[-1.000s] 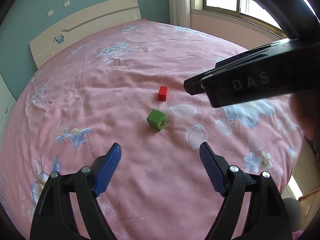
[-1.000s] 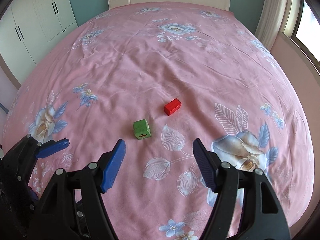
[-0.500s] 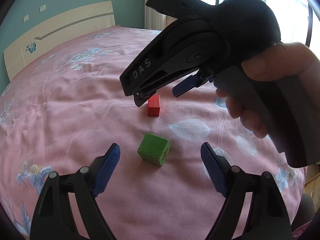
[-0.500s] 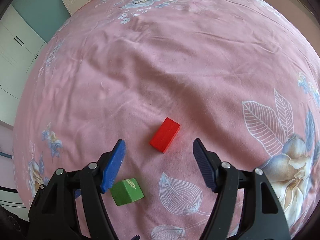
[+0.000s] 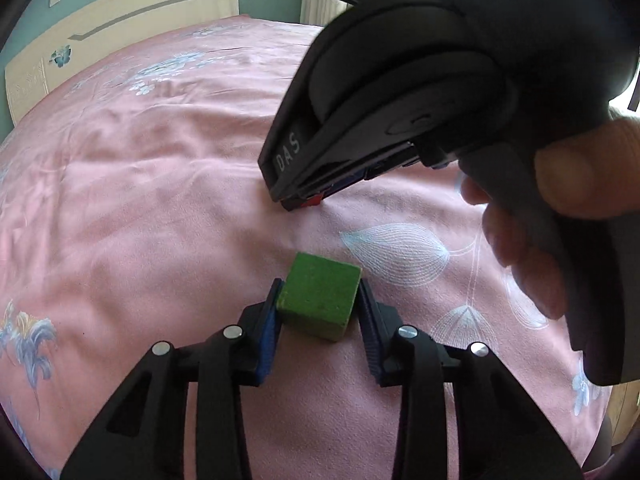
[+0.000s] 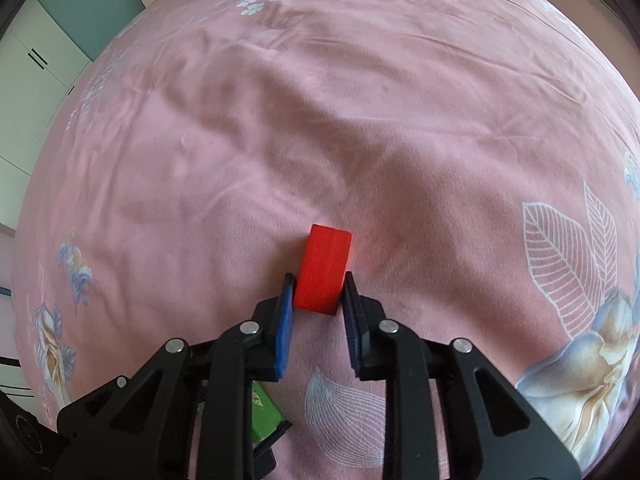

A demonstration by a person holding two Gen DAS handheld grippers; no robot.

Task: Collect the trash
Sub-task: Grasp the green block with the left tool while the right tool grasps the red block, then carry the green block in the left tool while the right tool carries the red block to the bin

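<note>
Two grippers, two blocks, one bed: the left gripper (image 5: 320,300) has just closed its jaws onto a green block (image 5: 318,294), blue pads (image 5: 268,332) pressed against the block's two opposite side faces, the block resting on the pink bedspread (image 5: 160,200) directly between the fingertips. Beyond it and slightly to the right, a person's hand (image 5: 560,208) drives the right gripper (image 6: 318,292) nose-down into the cover. That gripper's jaws have likewise just been closing and now pinch a red block (image 6: 324,270) by its long sides near the close end, most of the block jutting out ahead of the tips. Farther off, the floral bedspread runs up to a pale headboard (image 5: 120,20).

Both blocks look like painted wood: rigid, light, flat-faced, unlikely to crush or break. The green one's squared faces give the pads a full, centred seat. The red one is held close to one end, so it could pivot on lifting; a grip nearer its middle would likely be steadier. The soft cover yields beneath, so pressing down gains little.
</note>
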